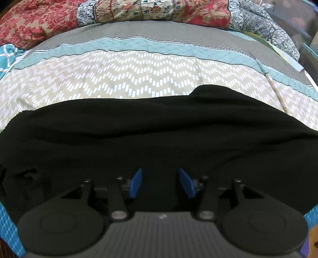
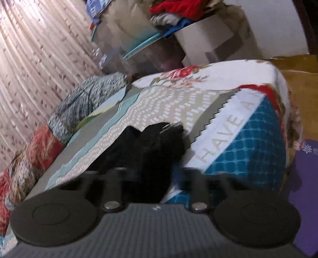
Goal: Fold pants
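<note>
The left gripper (image 1: 160, 183) has its blue jaws partly apart right over the black pants (image 1: 155, 139), which lie across the bed cover (image 1: 127, 79), and I can't tell if they pinch any cloth. The right gripper (image 2: 154, 178) is too blurry to tell. If either only grabs the top layer, the pants could slip and bunch up.

A home bedroom: a bed (image 1: 139, 79) with a patterned cover, a floral quilt (image 1: 39, 21) bunched along its far edge, pleated curtains (image 2: 29, 59), and piled clothes (image 2: 174, 12) on boxes.
</note>
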`<state>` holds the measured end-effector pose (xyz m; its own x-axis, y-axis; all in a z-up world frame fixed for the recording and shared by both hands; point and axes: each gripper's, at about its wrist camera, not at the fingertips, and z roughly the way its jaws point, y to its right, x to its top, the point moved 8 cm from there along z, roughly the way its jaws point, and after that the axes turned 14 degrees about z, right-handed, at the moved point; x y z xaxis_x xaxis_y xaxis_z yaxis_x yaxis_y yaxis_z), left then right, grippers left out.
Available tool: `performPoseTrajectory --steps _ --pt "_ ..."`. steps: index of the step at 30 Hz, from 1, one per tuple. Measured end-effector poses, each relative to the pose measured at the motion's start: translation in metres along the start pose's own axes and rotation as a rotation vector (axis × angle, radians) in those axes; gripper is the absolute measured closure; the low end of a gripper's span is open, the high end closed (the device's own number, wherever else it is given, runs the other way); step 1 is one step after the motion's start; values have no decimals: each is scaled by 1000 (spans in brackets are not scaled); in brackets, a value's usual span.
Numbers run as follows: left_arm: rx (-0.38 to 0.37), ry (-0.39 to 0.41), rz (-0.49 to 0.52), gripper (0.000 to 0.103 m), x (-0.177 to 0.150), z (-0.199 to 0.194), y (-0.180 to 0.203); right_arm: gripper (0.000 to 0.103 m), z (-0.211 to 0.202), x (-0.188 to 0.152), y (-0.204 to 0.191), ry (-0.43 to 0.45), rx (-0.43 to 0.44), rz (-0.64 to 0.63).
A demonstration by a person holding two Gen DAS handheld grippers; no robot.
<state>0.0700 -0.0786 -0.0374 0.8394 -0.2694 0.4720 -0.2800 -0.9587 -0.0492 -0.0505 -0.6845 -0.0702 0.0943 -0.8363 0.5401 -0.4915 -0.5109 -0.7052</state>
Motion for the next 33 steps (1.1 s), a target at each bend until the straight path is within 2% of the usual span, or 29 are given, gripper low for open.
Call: performPoseTrajectory --steps 5,10,13,16,19,22,26,29,31,32,33 --pt "-18 11 -43 60 -1 -9 -9 88 -10 2 -27 58 -8 -124" --pt "-85 25 -88 60 -1 -19 -9 88 -26 -9 -79 70 75 -269" --pt "-154 40 -106 60 2 -29 -2 87 -34 -33 -124 49 149 -409" --pt "-232 61 -107 60 6 -38 9 87 -41 -73 -165 0 231 -550" --pt "-315 72 -113 57 10 -45 21 87 -46 -129 -196 -93 310 -689" --pt "-344 79 -103 56 13 -45 29 87 -49 -188 -213 -193 373 -805" --pt "-357 60 -95 56 15 -38 38 86 -34 -259 -214 -325 366 -913" --pt "-371 43 -87 56 18 -33 45 81 -20 -289 -203 -373 299 -1033" --pt "-383 35 -75 56 25 -29 52 65 -25 -285 -205 -373 328 -1041" --pt "-394 32 -66 56 30 -27 58 54 -31 -281 -206 -391 346 -1025" --pt "-403 31 -57 54 35 -25 64 50 -36 -274 -207 -398 362 -1007"
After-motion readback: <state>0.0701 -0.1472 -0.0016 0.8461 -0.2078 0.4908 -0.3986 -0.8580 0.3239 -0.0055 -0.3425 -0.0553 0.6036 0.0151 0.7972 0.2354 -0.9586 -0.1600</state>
